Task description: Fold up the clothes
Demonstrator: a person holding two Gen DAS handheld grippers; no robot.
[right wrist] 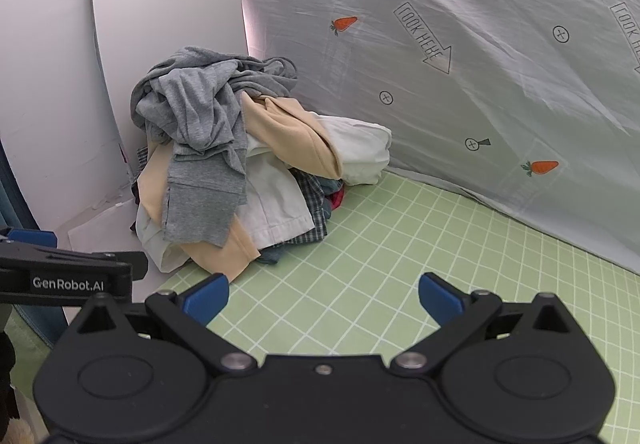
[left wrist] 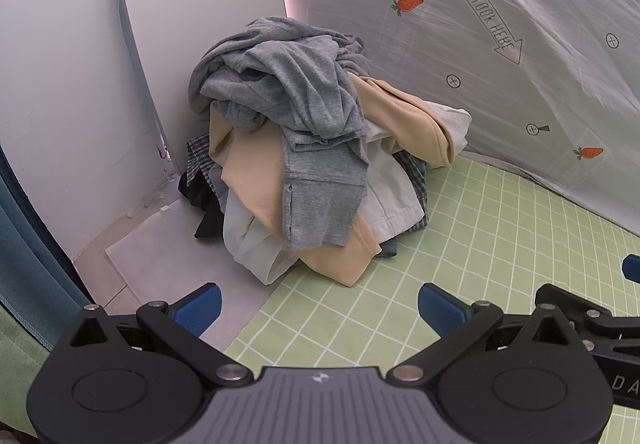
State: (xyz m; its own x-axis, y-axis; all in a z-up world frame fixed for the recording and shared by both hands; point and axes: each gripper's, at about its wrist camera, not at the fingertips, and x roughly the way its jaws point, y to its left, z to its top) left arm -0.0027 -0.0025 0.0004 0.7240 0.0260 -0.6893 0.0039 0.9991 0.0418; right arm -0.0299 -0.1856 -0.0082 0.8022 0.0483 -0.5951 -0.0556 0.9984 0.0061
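Crumpled clothes pile [left wrist: 312, 164], grey topmost

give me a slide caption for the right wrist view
Open right gripper faces a heap of unfolded clothes on a green checked cloth.

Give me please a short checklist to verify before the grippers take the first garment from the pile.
1. Left gripper open, nothing between its blue pads: ok.
2. Right gripper open, nothing held: ok.
3. Crumpled grey knit garment lies on top of the pile, free to reach: ok.
4. Green grid-pattern cloth in front of the pile is bare enough for folding: ok.
5. Grey garment's sleeve free of the beige garment below: cannot tell.
6. Number of garments in the pile: cannot tell.
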